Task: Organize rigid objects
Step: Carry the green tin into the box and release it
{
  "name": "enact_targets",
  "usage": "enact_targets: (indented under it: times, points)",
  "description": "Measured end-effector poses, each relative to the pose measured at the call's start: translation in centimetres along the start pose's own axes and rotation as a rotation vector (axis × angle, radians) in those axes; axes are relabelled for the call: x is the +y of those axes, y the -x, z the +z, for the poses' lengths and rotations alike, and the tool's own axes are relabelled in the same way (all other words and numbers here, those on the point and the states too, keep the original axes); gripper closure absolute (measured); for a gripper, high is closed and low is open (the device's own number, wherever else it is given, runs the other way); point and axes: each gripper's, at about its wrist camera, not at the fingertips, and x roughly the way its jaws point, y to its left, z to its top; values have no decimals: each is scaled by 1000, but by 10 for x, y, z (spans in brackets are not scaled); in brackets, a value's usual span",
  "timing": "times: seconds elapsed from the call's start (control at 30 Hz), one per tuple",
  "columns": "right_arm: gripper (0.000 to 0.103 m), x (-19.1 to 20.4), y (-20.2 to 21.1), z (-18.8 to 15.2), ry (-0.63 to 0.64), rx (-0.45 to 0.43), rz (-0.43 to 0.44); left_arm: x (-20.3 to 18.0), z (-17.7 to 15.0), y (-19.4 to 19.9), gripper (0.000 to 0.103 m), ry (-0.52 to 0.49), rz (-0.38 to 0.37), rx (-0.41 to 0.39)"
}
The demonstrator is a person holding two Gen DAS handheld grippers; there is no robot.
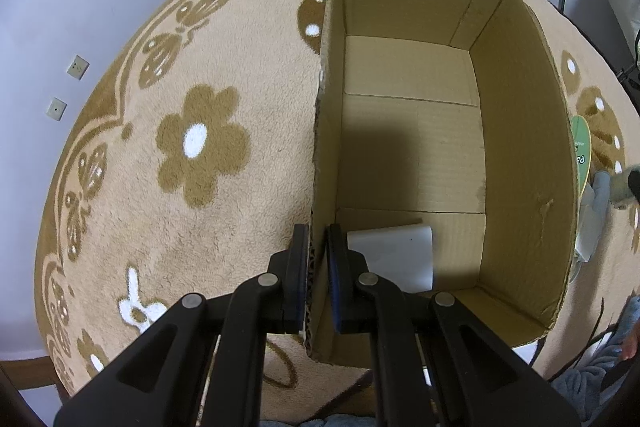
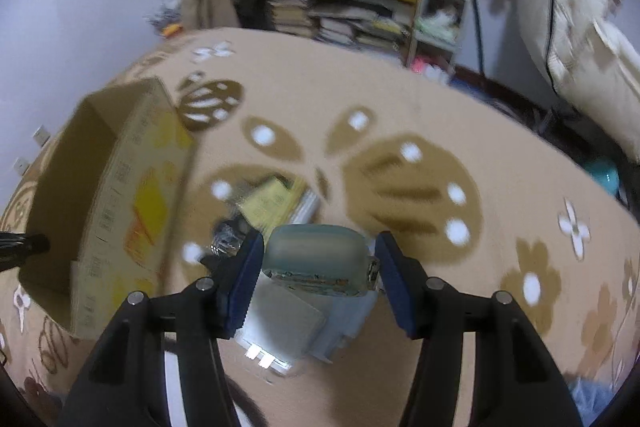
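A pale blue-green rectangular container (image 2: 318, 259) sits between the fingers of the right gripper (image 2: 318, 281). The jaws stand partly open around it; its right end touches the right pad, while blur hides whether the left pad touches, so a firm hold cannot be confirmed. Below the fingers lie a white flat box (image 2: 280, 323) and other small items on the beige rug (image 2: 460, 115); beyond the fingertips lies a yellow packet (image 2: 268, 203).

To the left of these fingers stands the cardboard box (image 2: 120, 195), its printed yellow outer side visible only in this view.

The left wrist view instead looks down into the cardboard box (image 1: 516, 131). The left gripper (image 1: 318, 267) is clamped tight on the box's left wall, one finger outside, one inside. Just right of the inner finger a white object (image 1: 394, 255) lies on the box floor, unseen from the right wrist.
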Motion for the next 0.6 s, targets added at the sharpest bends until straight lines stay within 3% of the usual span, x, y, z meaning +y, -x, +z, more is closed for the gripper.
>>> enact_targets:
  times: [0.27, 0.4, 0.6]
  points:
    - [41, 56, 20, 30, 65, -84, 179, 2, 0, 0, 95, 5, -3, 0]
    - [42, 83, 25, 45, 107, -109, 220, 1, 0, 0, 95, 6, 3, -7]
    - [41, 95, 27, 63, 44, -142, 304, 2, 1, 1, 95, 2, -4, -9]
